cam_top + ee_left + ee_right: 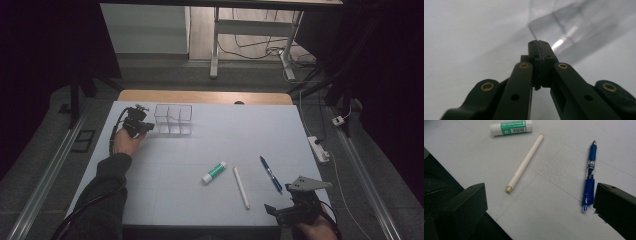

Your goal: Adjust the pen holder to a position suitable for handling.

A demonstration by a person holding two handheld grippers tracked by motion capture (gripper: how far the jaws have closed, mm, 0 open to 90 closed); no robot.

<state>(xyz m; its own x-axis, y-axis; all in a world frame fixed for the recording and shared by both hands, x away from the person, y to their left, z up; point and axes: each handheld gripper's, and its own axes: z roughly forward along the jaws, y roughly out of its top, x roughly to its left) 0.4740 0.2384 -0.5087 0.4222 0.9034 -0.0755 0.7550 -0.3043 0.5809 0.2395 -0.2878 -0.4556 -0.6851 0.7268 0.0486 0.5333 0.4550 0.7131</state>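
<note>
A clear plastic organiser [172, 120] with several compartments stands at the back left of the white mat. My left gripper [145, 127] sits just left of it, held by a hand. In the left gripper view its jaws are pressed together, so my left gripper [537, 43] is shut on nothing, with the clear organiser [566, 25] close ahead. A green-and-white glue stick [214, 172], a white stick [241, 187] and a blue pen [270, 173] lie at the front middle. My right gripper [280, 199] hovers near the front edge, open. In the right gripper view, my right gripper [539, 200] faces the glue stick [511, 128], white stick [525, 163] and blue pen [590, 175].
The white mat [225, 130] covers the table, with its front edge [491, 217] just under my right gripper. A power strip [318, 148] lies off the right side of the table. A table frame [215, 45] and cables are on the floor beyond.
</note>
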